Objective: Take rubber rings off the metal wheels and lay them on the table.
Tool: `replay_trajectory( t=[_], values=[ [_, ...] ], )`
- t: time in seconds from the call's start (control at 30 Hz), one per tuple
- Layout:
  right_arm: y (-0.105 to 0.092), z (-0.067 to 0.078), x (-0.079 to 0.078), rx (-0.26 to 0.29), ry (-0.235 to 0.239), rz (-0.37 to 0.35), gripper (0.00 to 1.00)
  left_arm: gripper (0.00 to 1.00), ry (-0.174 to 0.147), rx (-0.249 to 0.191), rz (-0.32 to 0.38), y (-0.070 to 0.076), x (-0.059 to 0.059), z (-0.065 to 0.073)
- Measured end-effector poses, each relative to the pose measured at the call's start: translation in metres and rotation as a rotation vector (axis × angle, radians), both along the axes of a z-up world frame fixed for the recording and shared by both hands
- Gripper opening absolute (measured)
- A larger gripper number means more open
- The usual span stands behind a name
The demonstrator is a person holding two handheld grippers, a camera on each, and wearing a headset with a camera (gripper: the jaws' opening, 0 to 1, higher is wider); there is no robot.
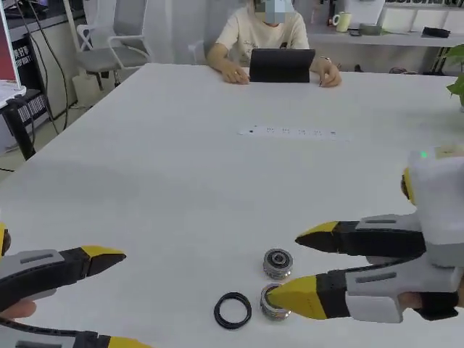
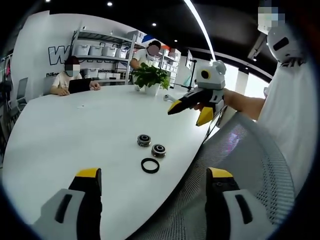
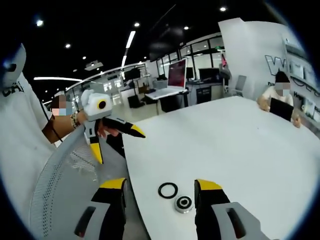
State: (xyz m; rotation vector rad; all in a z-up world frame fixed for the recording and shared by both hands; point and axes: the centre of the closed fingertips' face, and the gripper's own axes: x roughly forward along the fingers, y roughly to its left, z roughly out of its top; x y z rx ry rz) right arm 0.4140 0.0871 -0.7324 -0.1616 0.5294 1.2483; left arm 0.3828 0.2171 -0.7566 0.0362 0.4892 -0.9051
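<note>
Left gripper (image 1: pixel 123 299) hangs over the near left part of the white table (image 1: pixel 181 167), its jaws spread and holding nothing. To its right a thin black rubber ring (image 1: pixel 217 311) lies flat and loose on the tabletop. Just beside the ring stands one metal wheel (image 1: pixel 270 304), partly hidden by a yellow jaw tip. A second metal wheel (image 1: pixel 278 262), silver with a dark centre, sits just behind it. Right gripper (image 2: pixel 186 117) hovers over both wheels, jaws spread and empty.

Far ahead of my jaws a person (image 1: pixel 264 32) sat behind a black laptop (image 1: pixel 282 65); nearer the jaws, a white power strip (image 1: pixel 290 132) lay on the table (image 1: pixel 145 167).
</note>
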Motion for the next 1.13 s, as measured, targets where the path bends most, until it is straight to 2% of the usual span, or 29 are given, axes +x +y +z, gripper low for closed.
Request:
replay_trajectory(
  t=[0.3, 0.57, 0.67, 0.83, 0.93, 1.13],
  values=[
    [-0.041, -0.005, 0.002, 0.03, -0.006, -0.109, 0.61, 0.87, 0.0, -0.009, 0.007, 0.0, 0.0, 0.001],
    [-0.066, -0.021, 0.002, -0.002, 0.013, -0.2, 0.72, 0.89, -0.006, -0.032, 0.04, 0.002, 0.004, 0.004],
    [-0.072, -0.029, -0.001, -0.008, 0.033, -0.222, 0.75, 0.93, -0.009, -0.026, 0.05, 0.004, 0.005, 0.003],
    [-0.077, -0.047, -0.01, -0.055, 0.054, -0.225, 0.8, 0.99, -0.007, -0.03, 0.068, 0.005, 0.007, 0.003],
    [-0.08, -0.058, -0.014, -0.085, 0.064, -0.229, 0.86, 0.99, -0.004, -0.027, 0.074, 0.006, 0.007, 0.002],
    [-0.082, -0.069, -0.018, -0.11, 0.082, -0.232, 0.95, 0.99, 0.009, -0.027, 0.075, 0.006, 0.007, 0.0]
  ],
)
